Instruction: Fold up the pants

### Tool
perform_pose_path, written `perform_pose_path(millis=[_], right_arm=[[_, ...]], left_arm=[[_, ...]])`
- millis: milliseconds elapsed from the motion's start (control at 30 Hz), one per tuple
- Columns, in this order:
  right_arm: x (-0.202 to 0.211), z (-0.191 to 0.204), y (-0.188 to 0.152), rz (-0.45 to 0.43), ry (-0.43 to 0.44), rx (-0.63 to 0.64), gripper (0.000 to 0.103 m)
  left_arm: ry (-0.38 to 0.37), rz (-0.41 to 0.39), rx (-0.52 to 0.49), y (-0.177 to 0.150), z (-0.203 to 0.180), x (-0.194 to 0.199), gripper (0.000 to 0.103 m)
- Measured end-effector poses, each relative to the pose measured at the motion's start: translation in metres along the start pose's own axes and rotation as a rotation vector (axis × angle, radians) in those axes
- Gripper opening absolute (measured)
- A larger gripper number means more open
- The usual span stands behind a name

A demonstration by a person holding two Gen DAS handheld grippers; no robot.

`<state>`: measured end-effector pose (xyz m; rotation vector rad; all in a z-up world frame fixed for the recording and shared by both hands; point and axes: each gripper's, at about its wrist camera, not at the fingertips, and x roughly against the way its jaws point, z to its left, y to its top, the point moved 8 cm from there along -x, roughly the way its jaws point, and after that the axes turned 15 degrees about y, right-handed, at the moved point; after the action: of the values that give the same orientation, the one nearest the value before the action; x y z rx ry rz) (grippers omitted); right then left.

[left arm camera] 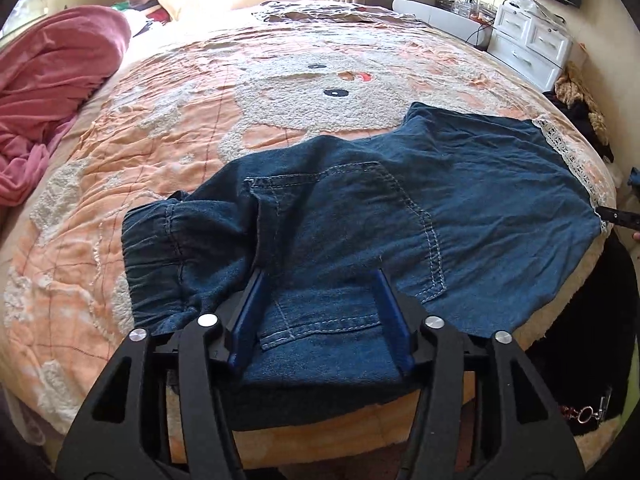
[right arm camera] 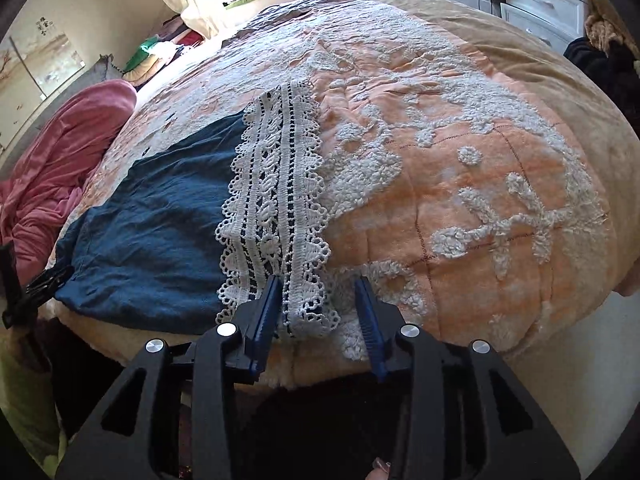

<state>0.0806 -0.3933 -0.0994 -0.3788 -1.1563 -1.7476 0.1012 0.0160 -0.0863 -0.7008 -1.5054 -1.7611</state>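
Observation:
Dark blue denim pants (left arm camera: 460, 184) lie spread across the near edge of the bed, waistband to the left and back pocket facing up. My left gripper (left arm camera: 318, 276) stands open over the seat, with the denim lying flat between its blue pads (left arm camera: 248, 320). In the right wrist view the pant leg (right arm camera: 160, 220) ends in a white lace hem (right arm camera: 276, 200). My right gripper (right arm camera: 318, 282) is open at the hem's near corner. Its left finger touches the lace, and its right finger is over the bare quilt.
The bed carries an orange quilt (left arm camera: 280, 80) with fluffy white patterns. A pink blanket (left arm camera: 48, 92) is heaped at the left. White drawers (left arm camera: 532, 44) and dark clothes stand at the far right. The bed's near edge drops off just under both grippers.

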Motion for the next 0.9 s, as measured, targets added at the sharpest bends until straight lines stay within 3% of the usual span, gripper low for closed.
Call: perform_pose_path(millis=[233, 433, 500, 900], right_arm=[[0.012, 0.012, 0.007, -0.050, -0.007, 0.021, 0.056], [0.034, 0.035, 0.012, -0.133, 0.020, 0.037, 0.066], [0.041, 0.039, 0.014, -0.161, 0.026, 0.034, 0.072], [0.063, 0.052, 0.014, -0.227, 0.053, 0.028, 0.085]], left_arm=[[-0.019, -0.024, 0.002, 0.000, -0.014, 0.016, 0.069], [-0.069, -0.077, -0.008, 0.014, -0.033, 0.050, 0.078], [-0.081, -0.097, -0.022, 0.021, -0.043, 0.062, 0.080], [-0.159, -0.161, -0.085, 0.063, -0.107, 0.099, 0.088]])
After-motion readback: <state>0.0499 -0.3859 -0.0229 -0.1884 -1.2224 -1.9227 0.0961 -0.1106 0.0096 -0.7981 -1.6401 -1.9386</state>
